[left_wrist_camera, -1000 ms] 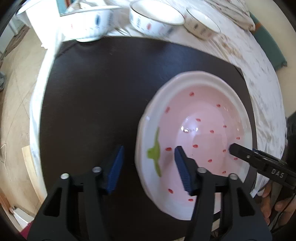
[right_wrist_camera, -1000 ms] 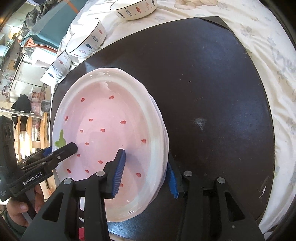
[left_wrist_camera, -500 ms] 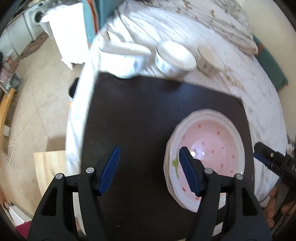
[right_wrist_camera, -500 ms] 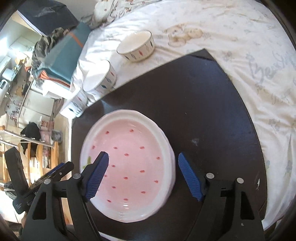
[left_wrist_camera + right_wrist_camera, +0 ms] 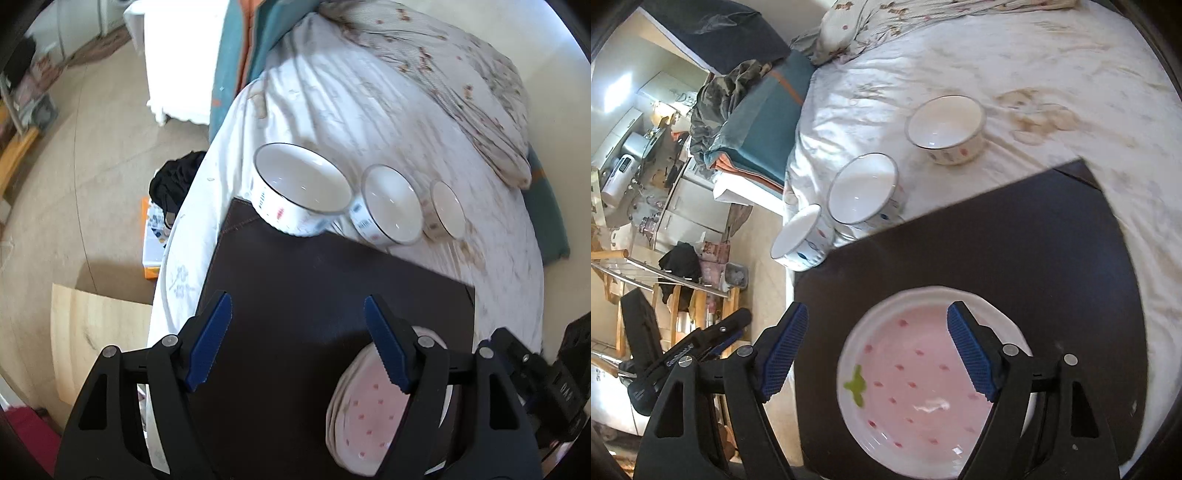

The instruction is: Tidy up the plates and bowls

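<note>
Both tools hang spread and empty above the mat [image 5: 1015, 240]: we find the left tool [image 5: 297, 343] over bare mat, and the right tool [image 5: 877, 350] over the plates [image 5: 923, 384], clear of their rim. The pink strawberry plates appear to lie as a stack near the mat's close edge; how many we cannot tell. Three white bowls stand in a row on the bed [image 5: 1034, 55] just beyond the mat's far edge: the large bowl [image 5: 301, 188] overlapping the mat corner, the middle bowl [image 5: 391, 205] close beside it, the small bowl [image 5: 447, 210] a little apart. We judge the plate step finished and the bowl step not yet begun. The next move calls for a reach forward, one finger inside a bowl's wall and one outside, a firm pinch on the thin rim, then nesting smaller into larger.
</note>
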The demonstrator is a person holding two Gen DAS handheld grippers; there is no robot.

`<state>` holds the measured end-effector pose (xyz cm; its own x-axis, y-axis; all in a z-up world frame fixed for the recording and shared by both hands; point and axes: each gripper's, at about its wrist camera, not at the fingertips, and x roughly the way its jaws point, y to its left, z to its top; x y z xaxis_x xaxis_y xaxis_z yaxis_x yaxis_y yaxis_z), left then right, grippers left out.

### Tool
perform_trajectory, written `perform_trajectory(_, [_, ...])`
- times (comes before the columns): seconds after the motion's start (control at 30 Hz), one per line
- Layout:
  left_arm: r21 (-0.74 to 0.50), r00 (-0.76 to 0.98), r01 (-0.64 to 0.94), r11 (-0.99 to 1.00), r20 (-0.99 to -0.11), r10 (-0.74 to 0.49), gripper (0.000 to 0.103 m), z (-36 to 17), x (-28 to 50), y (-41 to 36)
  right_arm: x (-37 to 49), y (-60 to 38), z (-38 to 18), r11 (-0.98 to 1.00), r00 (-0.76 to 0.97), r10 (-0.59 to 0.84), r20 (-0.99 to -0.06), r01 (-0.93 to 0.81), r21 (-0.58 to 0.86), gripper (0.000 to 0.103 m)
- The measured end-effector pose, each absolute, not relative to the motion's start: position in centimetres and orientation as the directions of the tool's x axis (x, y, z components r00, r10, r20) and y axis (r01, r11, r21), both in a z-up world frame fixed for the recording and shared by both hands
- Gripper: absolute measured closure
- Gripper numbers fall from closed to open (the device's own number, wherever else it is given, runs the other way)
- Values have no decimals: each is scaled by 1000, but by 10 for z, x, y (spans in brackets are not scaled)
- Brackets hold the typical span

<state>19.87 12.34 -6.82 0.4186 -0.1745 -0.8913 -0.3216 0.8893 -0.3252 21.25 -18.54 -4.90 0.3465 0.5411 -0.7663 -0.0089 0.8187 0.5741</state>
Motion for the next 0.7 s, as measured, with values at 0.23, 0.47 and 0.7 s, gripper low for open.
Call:
perform_trajectory(0.23, [-324, 388, -465, 824, -911, -139, 33, -101, 245, 166, 264, -144, -84, 788, 252, 589, -768, 34, 615, 23])
perform_trajectory(0.47, [-301, 390, -469, 830, -914, -111, 38, -118, 295, 181, 309, -98, -112, 742, 181, 637, -749, 120, 660, 40])
perform_trajectory(0.7, [-312, 326, -429, 848, -929, -176, 51, -143, 333, 181, 329, -55, -137, 739, 148, 625, -767, 207, 641, 50])
